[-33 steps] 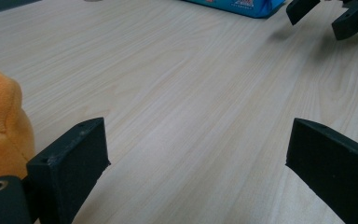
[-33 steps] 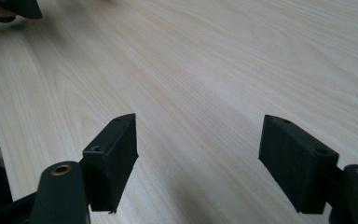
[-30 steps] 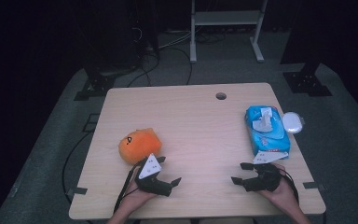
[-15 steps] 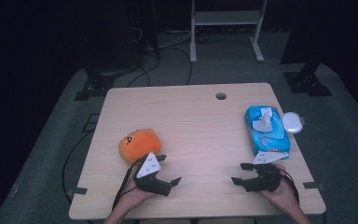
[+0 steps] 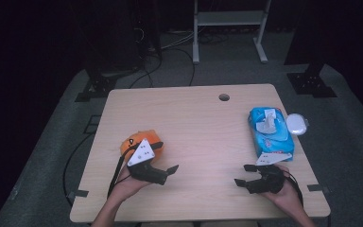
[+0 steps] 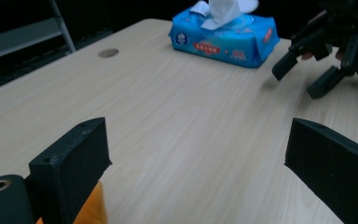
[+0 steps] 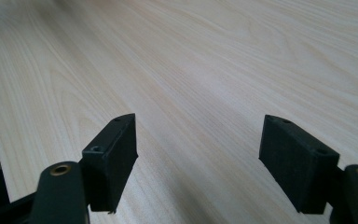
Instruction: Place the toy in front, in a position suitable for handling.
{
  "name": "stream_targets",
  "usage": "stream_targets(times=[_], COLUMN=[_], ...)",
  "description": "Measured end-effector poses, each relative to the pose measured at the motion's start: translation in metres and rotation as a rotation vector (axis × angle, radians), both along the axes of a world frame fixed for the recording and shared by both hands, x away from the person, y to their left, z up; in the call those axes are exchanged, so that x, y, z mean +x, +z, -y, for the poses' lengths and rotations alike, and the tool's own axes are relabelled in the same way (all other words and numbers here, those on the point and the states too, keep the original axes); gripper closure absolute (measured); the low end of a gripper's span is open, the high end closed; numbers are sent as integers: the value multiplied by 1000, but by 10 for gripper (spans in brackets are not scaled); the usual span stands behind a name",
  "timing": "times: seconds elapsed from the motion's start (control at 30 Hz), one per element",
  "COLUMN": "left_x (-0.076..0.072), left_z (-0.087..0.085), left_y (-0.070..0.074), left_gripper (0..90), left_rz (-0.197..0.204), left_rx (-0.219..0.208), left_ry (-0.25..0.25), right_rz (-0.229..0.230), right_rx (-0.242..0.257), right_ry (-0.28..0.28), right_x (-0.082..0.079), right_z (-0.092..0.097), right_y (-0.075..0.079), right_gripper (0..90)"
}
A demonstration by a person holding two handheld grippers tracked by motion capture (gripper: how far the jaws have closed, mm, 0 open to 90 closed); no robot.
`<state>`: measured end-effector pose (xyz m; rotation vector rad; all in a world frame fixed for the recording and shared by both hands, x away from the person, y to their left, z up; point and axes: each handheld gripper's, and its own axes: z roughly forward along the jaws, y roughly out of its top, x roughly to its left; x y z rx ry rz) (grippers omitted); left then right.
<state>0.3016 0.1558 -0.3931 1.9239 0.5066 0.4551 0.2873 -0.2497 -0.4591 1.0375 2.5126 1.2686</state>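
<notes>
We kept both grippers low over the near edge of the pale wooden table (image 5: 198, 123), one toward each near corner. Our left gripper (image 5: 163, 164) hovered near the near-left corner with its black jaws spread wide and nothing between them; in the left gripper view the left gripper (image 6: 200, 154) looked across bare wood toward the far-right corner. Just behind it, touching or almost touching the body of the gripper, lay the round orange plush toy (image 5: 136, 140), close to the left edge of the table; a sliver of that orange plush toy (image 6: 91, 210) showed beside the left-hand jaw in the left gripper view, though we could not tell whether the jaw touched it. Our right gripper (image 5: 246, 176) sat near the near-right corner, its jaws likewise wide apart and empty, and in the right gripper view the right gripper (image 7: 198, 154) faced plain wood grain. Just beyond it, along the right edge, lay the blue soft pack of wet wipes (image 5: 269, 132) with a white tissue sticking up from its top; the same blue pack (image 6: 223, 37) showed in the left gripper view. Beside the pack, at the very right edge, was a small white round lid (image 5: 297, 124). Farther off, near the far edge, a small round hole (image 5: 224, 97) was cut into the tabletop.
</notes>
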Motion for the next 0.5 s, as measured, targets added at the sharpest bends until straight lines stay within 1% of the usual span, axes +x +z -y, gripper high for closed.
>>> stream_targets(times=[0.03, 0.1, 0.17, 0.3, 0.33, 0.37, 0.4, 0.43, 0.5], left_x=[2, 4, 6, 8, 8, 10, 10, 13, 14], left_z=[-1, -3, -6, -12, -14, -19, -19, -25, -28], left_y=[3, 7, 12, 16, 17, 18, 18, 19, 19], left_gripper=[54, 54, 54, 54, 54, 54, 54, 55, 55], left_rz=[-1, -6, 10, 22, 28, 38, 38, 46, 52], left_rx=[-1, -22, -4, 3, 4, 18, 18, 30, 37], left_ry=[-1, -5, 7, 19, 25, 40, 40, 53, 62], right_rz=[0, 0, -1, -2, -4, -6, -6, -5, -6], right_rx=[-1, -2, -2, -3, -5, -7, -7, -9, -9], right_ry=[3, 2, 3, 6, 7, 8, 8, 8, 7], right_x=[0, 0, -1, -1, -1, -1, -1, -1, -1], right_z=[0, -1, -1, -1, -1, -2, -2, -2, -3], right_y=[0, 0, 0, 0, 0, 0, 0, 0, 0], right_gripper=[263, 263, 264, 264, 263, 264, 264, 264, 264])
